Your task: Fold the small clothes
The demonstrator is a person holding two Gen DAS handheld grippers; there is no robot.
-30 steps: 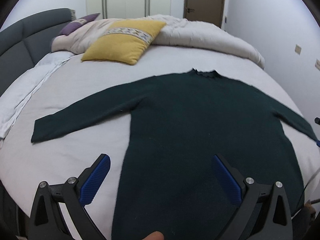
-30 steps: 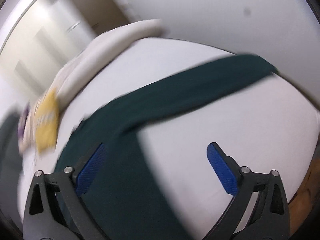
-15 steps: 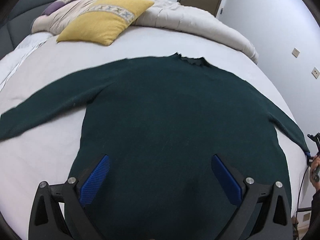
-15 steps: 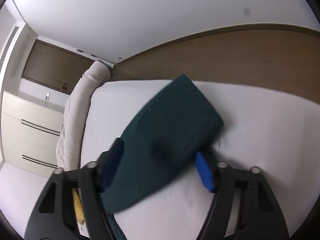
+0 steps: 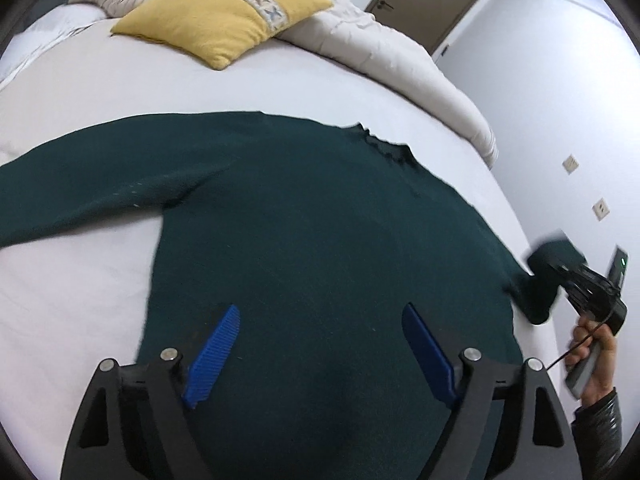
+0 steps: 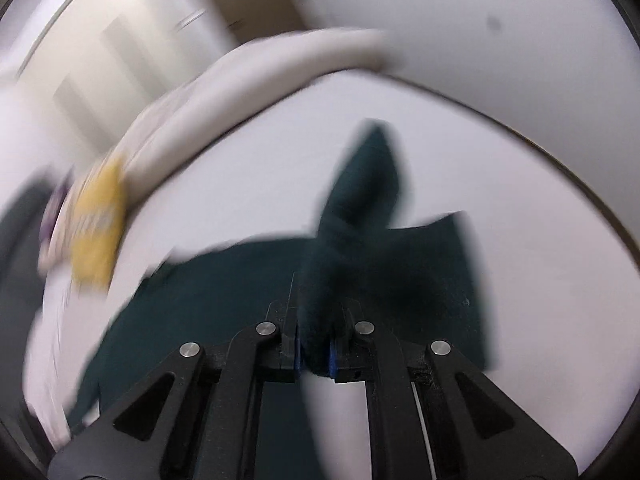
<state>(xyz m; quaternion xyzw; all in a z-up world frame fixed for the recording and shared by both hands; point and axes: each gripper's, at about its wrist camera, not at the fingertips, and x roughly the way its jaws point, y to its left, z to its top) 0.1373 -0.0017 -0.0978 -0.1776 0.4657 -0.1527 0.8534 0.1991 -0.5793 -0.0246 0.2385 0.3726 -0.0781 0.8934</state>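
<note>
On the white bed (image 5: 280, 80) the dark green sweater (image 5: 320, 232) lies spread flat, the right gripper (image 6: 314, 354) having just clamped its sleeve cuff (image 6: 360, 200), while the left gripper (image 5: 320, 348), jaws wide but just narrowing, holds nothing, so a hard tug could drag the unpinned body askew

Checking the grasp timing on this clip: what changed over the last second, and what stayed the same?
The right tool has just been closing and is now shut on the sweater's sleeve end, lifting it off the bed. The left tool moved in over the sweater's body, its jaws closing slightly but holding nothing. The other sleeve still lies flat; the yellow pillow is unmoved.
</note>
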